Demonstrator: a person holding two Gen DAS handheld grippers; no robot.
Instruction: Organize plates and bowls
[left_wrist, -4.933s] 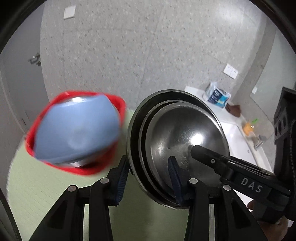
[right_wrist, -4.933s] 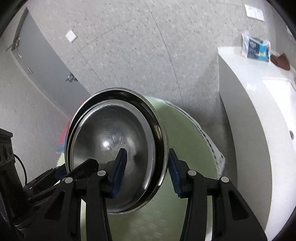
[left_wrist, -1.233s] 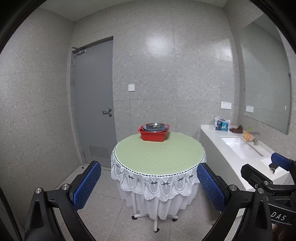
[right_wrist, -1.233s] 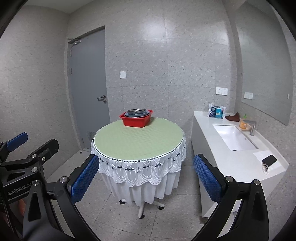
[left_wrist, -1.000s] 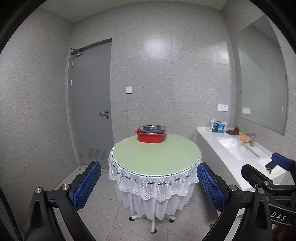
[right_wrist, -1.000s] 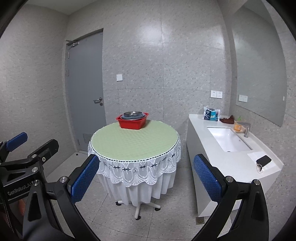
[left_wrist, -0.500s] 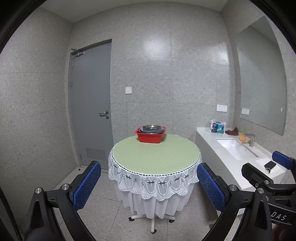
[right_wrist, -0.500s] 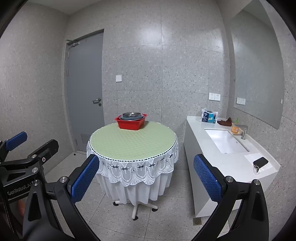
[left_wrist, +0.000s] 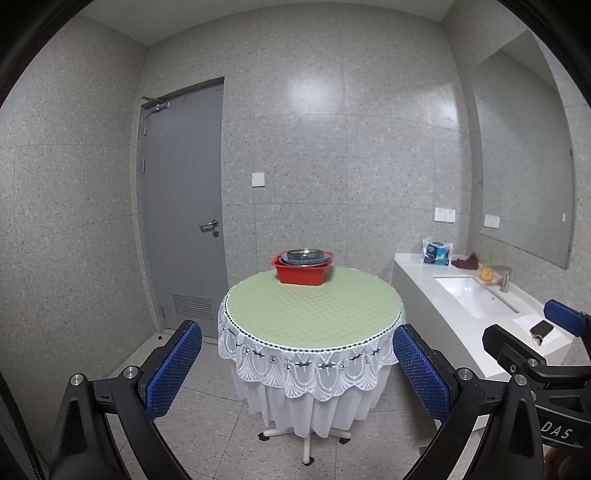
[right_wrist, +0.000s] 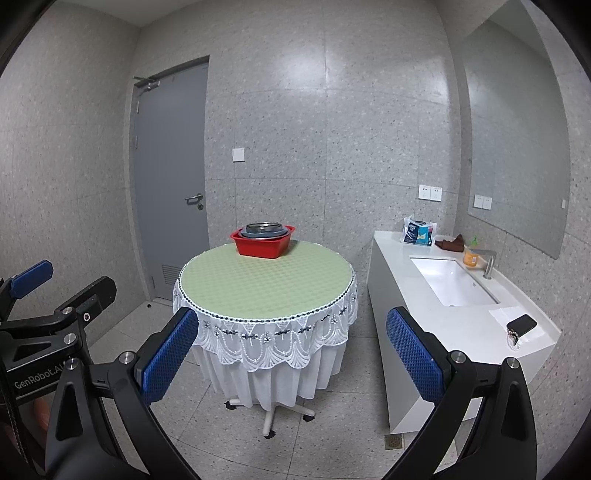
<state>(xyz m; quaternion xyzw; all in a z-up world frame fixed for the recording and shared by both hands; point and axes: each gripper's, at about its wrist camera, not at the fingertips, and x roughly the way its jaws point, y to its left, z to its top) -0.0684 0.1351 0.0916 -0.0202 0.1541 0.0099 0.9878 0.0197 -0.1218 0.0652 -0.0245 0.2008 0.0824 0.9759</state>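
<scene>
A red basin (left_wrist: 302, 274) (right_wrist: 263, 245) stands at the far edge of a round table with a green cloth (left_wrist: 314, 310) (right_wrist: 266, 284). A stack of metal bowls and plates with a blue one (left_wrist: 304, 256) (right_wrist: 263, 229) sits inside the basin. My left gripper (left_wrist: 297, 373) is wide open and empty, well back from the table. My right gripper (right_wrist: 291, 354) is wide open and empty, also well back from the table. The right gripper's body shows at the right of the left wrist view (left_wrist: 535, 362).
A white counter with a sink (right_wrist: 454, 284) runs along the right wall, holding a tissue pack (right_wrist: 418, 231), a cup and a phone (right_wrist: 521, 323). A grey door (right_wrist: 170, 184) is behind the table on the left. Tiled floor surrounds the table's pedestal (right_wrist: 271, 410).
Both grippers let go of the metal bowls, which now lie in the basin, opened wide and drew far back from the table. In the last second they barely shifted.
</scene>
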